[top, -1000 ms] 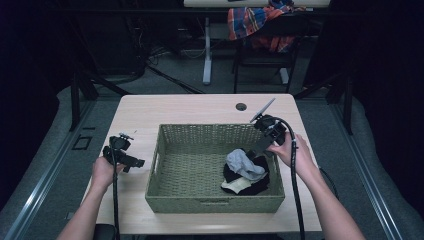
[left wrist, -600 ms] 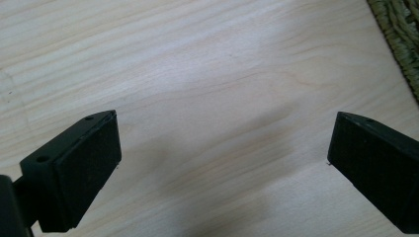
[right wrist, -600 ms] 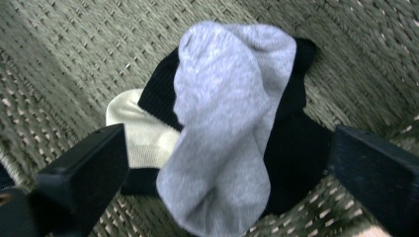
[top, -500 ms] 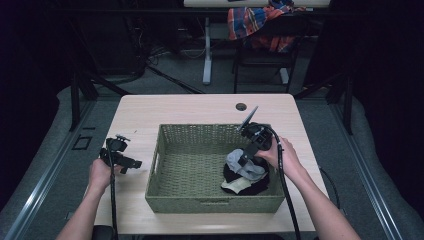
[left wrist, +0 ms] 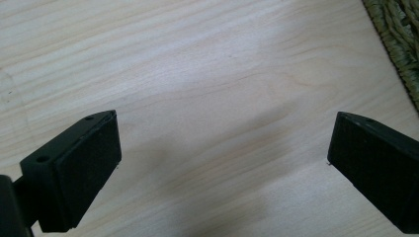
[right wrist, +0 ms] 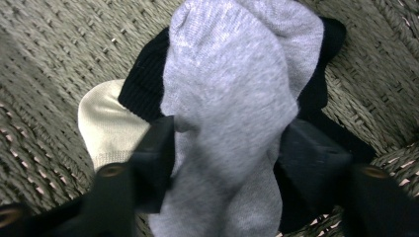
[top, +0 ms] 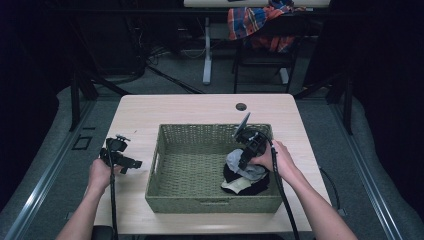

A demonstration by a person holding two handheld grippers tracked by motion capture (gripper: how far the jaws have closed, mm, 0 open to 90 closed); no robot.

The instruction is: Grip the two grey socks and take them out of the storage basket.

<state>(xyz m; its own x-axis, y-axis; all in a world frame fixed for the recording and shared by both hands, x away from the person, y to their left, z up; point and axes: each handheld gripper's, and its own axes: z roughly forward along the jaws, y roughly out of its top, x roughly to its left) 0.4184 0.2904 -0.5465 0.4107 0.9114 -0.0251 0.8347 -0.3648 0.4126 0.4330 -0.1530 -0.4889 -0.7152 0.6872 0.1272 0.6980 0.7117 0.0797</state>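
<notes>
Your right gripper (right wrist: 225, 148) has dropped from the basket's (top: 170, 150) far rim into its right end since a second ago, and its jaws now stand apart around the grey sock (right wrist: 232, 98), one pad on either side. Black sock (right wrist: 143, 86) and cream sock (right wrist: 106, 126) lie beneath. Your left gripper (left wrist: 222, 163) hovers over bare table (left wrist: 197, 74), jaws wide apart, holding nothing.

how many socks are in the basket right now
3 that I can make out, piled in the basket's near right corner: a grey sock on top between the right gripper's jaws, a black sock under it, a cream sock beside. More may be hidden.
</notes>
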